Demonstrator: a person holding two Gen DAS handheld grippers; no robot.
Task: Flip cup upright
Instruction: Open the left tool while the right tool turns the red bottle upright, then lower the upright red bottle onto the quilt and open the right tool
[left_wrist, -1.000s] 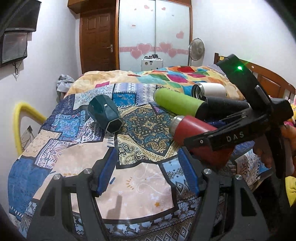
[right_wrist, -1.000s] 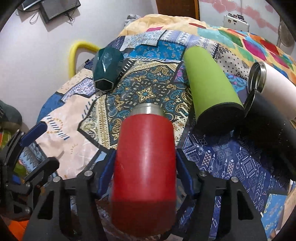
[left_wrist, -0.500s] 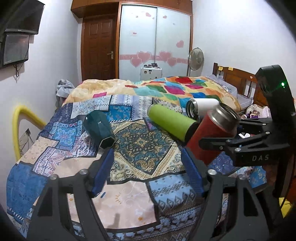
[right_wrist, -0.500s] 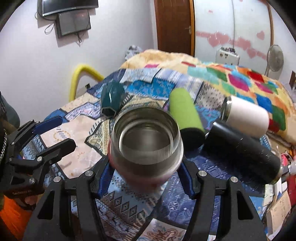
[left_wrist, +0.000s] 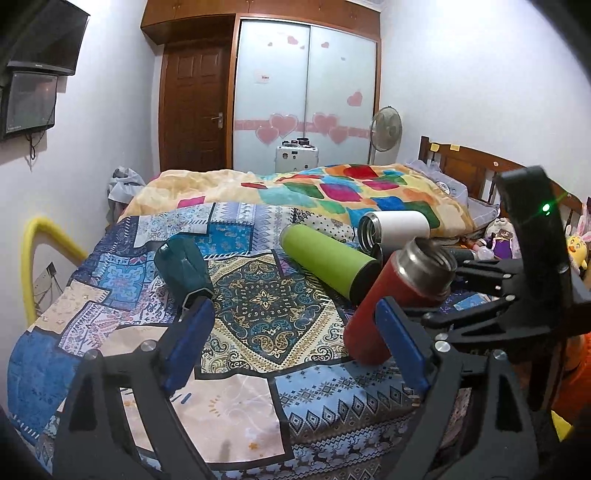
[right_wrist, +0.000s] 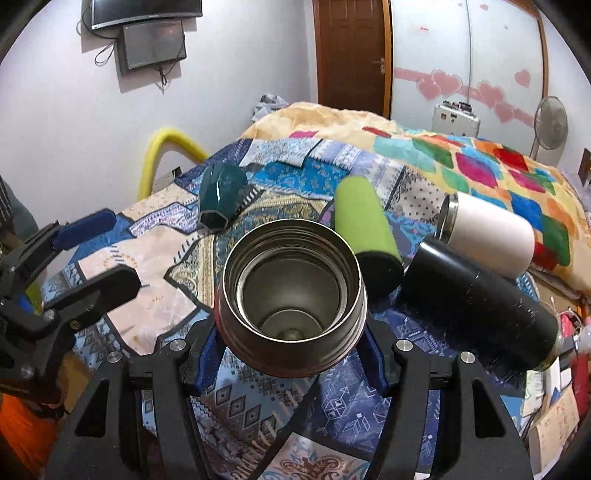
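Observation:
My right gripper (right_wrist: 291, 354) is shut on the red cup (left_wrist: 391, 299), a red steel flask with an open metal mouth (right_wrist: 291, 295). In the left wrist view the cup stands tilted, mouth up and leaning right, its base on the patchwork bedspread (left_wrist: 258, 325). In the right wrist view I look down into its empty steel inside. My left gripper (left_wrist: 291, 343) is open and empty, just left of the cup; it also shows in the right wrist view (right_wrist: 88, 251).
Other cups lie on their sides on the bed: a dark teal one (left_wrist: 183, 269), a green one (left_wrist: 328, 266), a white one (left_wrist: 393, 229) and a black one (right_wrist: 480, 306). A yellow rail (left_wrist: 33, 254) stands at the bed's left edge. A colourful duvet (left_wrist: 332, 188) lies behind.
The right gripper lifted the red cup off the bed and turned it from lying flat to near upright, mouth up. The left gripper stayed open and drew back slightly.

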